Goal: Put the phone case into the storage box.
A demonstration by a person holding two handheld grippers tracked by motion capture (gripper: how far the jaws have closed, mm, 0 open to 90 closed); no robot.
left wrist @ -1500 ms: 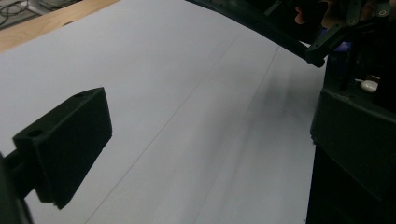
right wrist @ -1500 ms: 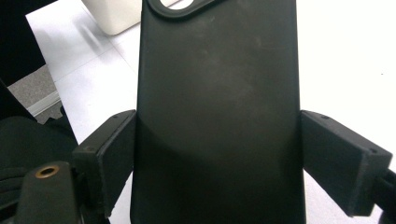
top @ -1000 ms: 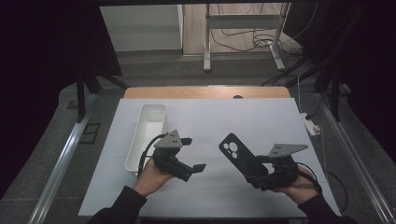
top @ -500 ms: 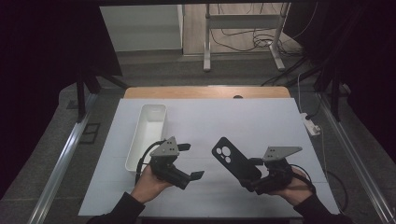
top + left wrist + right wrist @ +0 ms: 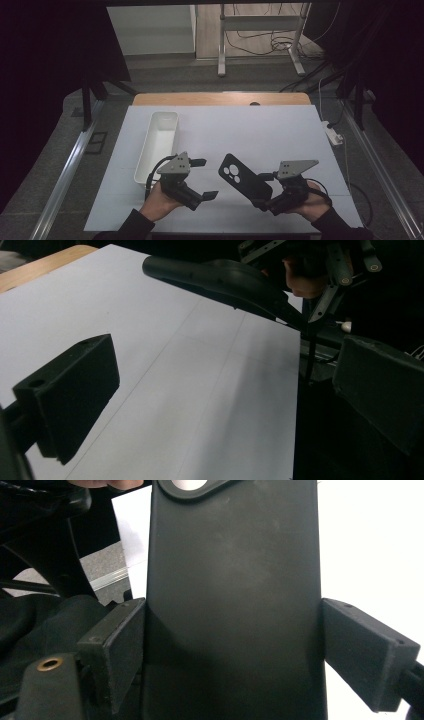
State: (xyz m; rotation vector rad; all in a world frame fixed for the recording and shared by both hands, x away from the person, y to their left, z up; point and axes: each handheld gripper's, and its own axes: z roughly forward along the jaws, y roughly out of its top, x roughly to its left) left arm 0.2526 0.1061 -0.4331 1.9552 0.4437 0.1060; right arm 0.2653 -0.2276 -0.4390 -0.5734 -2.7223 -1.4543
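Phone case (image 5: 245, 181), black, clamped across its width between the right tool's (image 5: 264, 192) jaws, held tilted above the white bench (image 5: 250, 130) near its front edge. Left tool (image 5: 202, 179) jaws wide, nothing between them. White tray (image 5: 159, 145) at left.

Phone case (image 5: 232, 600) runs off top and bottom edges

white table (image 5: 260, 130); white bin (image 5: 159, 145) on it
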